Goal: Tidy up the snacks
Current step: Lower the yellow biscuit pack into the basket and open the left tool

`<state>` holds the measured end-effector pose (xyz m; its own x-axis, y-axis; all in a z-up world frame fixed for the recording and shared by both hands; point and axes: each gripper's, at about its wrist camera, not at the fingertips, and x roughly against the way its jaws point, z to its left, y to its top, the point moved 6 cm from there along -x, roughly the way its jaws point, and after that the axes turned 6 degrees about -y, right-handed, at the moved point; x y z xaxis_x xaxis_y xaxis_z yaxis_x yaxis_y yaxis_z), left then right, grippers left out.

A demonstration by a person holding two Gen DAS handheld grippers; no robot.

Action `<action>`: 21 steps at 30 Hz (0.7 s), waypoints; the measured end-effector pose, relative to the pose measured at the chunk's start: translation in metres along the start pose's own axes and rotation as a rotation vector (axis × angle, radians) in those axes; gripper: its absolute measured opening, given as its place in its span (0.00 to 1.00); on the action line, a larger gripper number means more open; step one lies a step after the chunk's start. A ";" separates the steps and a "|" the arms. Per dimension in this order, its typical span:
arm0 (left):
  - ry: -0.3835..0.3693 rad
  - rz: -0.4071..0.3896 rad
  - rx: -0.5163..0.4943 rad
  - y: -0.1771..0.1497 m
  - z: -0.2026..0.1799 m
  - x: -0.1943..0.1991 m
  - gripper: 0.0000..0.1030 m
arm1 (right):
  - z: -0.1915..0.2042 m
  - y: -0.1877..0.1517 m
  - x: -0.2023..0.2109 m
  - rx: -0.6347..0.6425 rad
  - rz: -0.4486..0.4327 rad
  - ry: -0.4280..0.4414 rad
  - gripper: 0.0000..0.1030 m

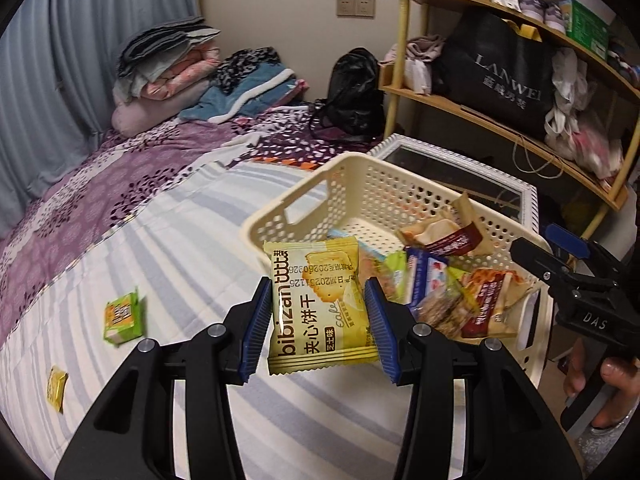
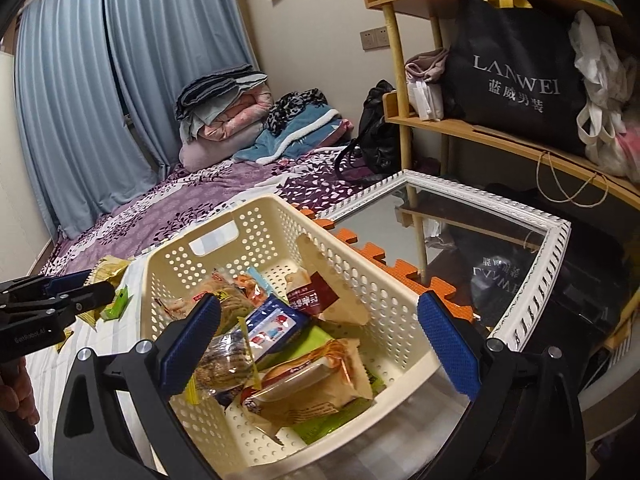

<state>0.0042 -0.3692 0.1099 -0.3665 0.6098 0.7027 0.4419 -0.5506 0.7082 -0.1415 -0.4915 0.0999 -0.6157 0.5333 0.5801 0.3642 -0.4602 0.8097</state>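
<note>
Snacks fill the basket on the bed so they stay together. One yellow packet is pinched between the left gripper's fingers, held level just short of the rim, apparently for dropping in. The right gripper hovers over the basket, fingers spread wide, empty.
</note>
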 end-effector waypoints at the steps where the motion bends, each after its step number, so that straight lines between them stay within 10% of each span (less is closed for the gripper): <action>1: -0.008 0.002 -0.007 0.002 -0.005 -0.003 0.47 | -0.001 0.000 0.000 -0.002 0.000 -0.002 0.95; 6: -0.053 0.006 -0.035 0.011 -0.024 -0.015 0.50 | -0.005 0.000 -0.001 -0.009 0.001 -0.014 0.95; 9: -0.077 0.007 -0.032 0.014 -0.029 -0.021 0.95 | -0.005 0.000 -0.001 -0.007 0.001 -0.027 0.95; 21: -0.006 0.022 0.044 0.006 0.001 -0.018 0.96 | 0.005 0.005 0.001 0.002 -0.018 -0.003 0.95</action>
<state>0.0146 -0.3827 0.1009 -0.3512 0.6013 0.7177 0.4857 -0.5383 0.6887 -0.1373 -0.4895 0.1047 -0.6204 0.5433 0.5655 0.3544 -0.4491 0.8202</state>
